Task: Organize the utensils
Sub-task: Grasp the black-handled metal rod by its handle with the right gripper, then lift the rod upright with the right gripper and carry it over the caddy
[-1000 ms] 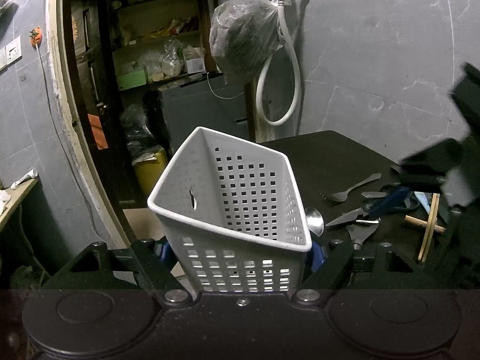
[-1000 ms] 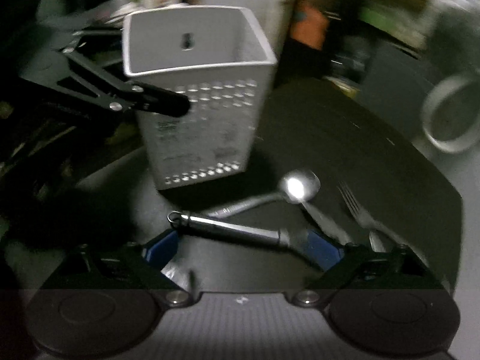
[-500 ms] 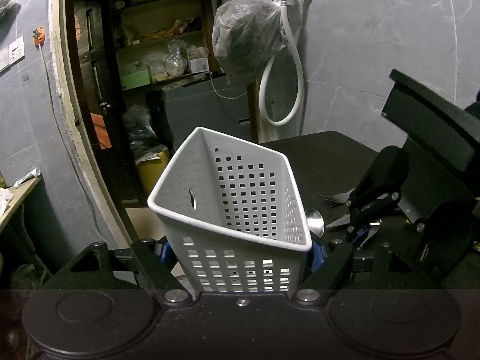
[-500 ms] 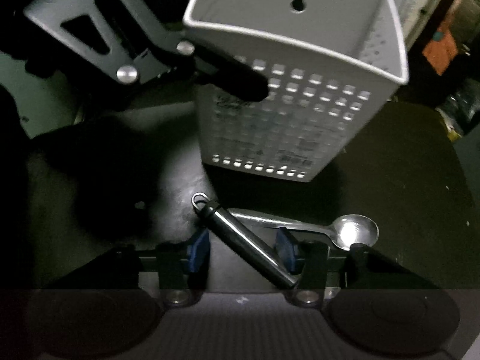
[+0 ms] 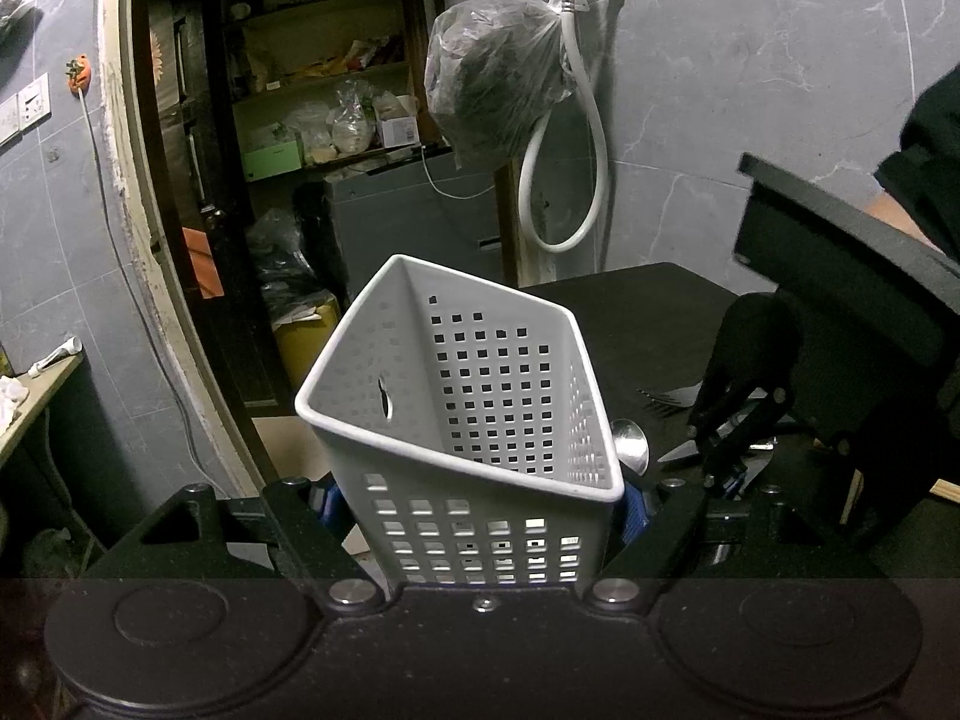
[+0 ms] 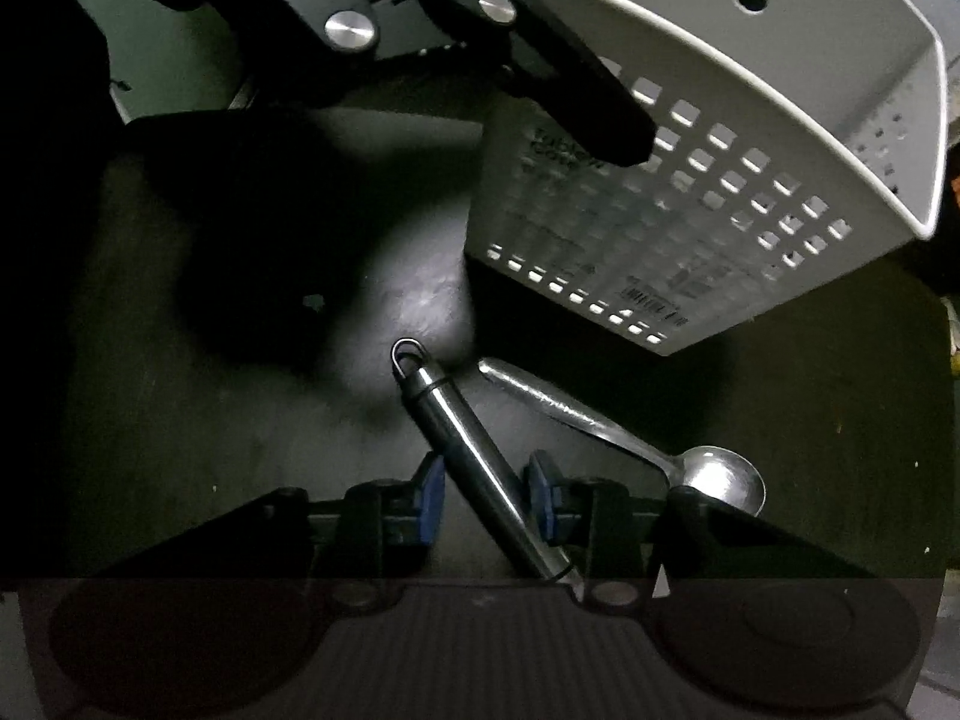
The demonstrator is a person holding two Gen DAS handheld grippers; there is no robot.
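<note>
We hold the white perforated utensil basket clamped in the left tool, tilted on the dark surface. The right tool, pointing steeply down, has just been closing its jaws around the steel handle with a hanging ring; a gap shows at each blue pad, so it is not yet gripped. We should centre the handle, clamp firmly, then lift clear of the spoon just beside it.

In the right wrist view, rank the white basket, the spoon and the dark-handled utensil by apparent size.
1. white basket, clearly largest.
2. dark-handled utensil and spoon: similar apparent length; the utensil is partly hidden, so unranked.
</note>
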